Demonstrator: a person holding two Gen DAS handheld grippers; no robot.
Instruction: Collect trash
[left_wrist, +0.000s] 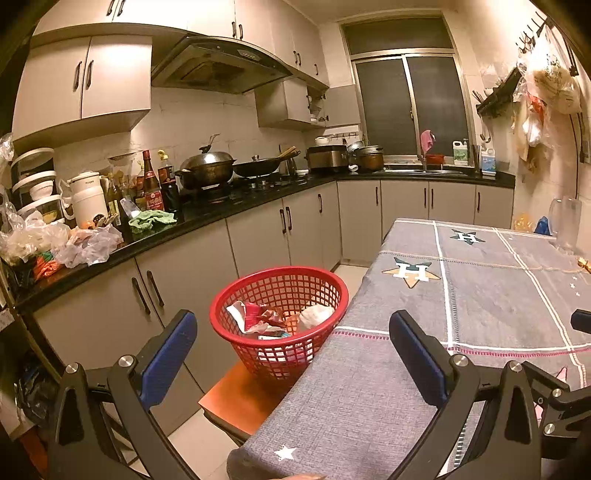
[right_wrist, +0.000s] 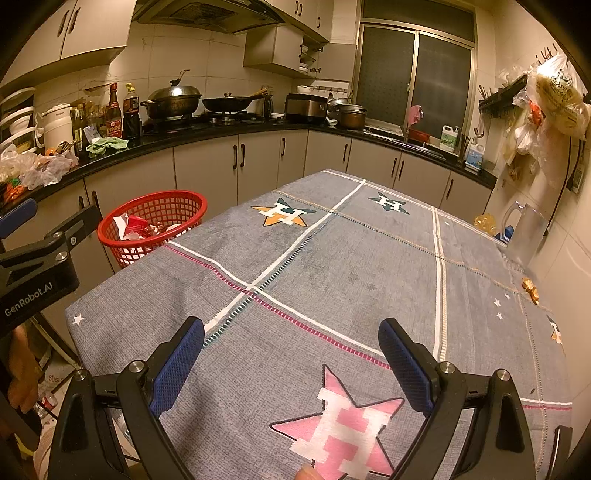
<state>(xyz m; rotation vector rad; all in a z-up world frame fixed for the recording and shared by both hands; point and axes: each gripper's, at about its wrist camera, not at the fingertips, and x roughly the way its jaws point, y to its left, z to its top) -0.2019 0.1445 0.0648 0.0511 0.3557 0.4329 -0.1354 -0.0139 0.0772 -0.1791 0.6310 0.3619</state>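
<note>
Jaws wide apart on both sides, nothing between them. My left gripper (left_wrist: 293, 354) hangs over the near edge of the worktop (left_wrist: 480, 302), which is covered by a grey cloth with star prints. My right gripper (right_wrist: 291, 363) sits over the cloth's pink star (right_wrist: 340, 432). The red basket (left_wrist: 280, 317) stands on an orange-brown seat (left_wrist: 240, 398) just beside the worktop's left edge, with crumpled trash (left_wrist: 258, 317) inside, red and white pieces I can't identify. Small golden bits (right_wrist: 530, 286) lie near the far right edge, too small to make out. The clear jug (right_wrist: 526, 232) beside the wall looks blurred.
</note>
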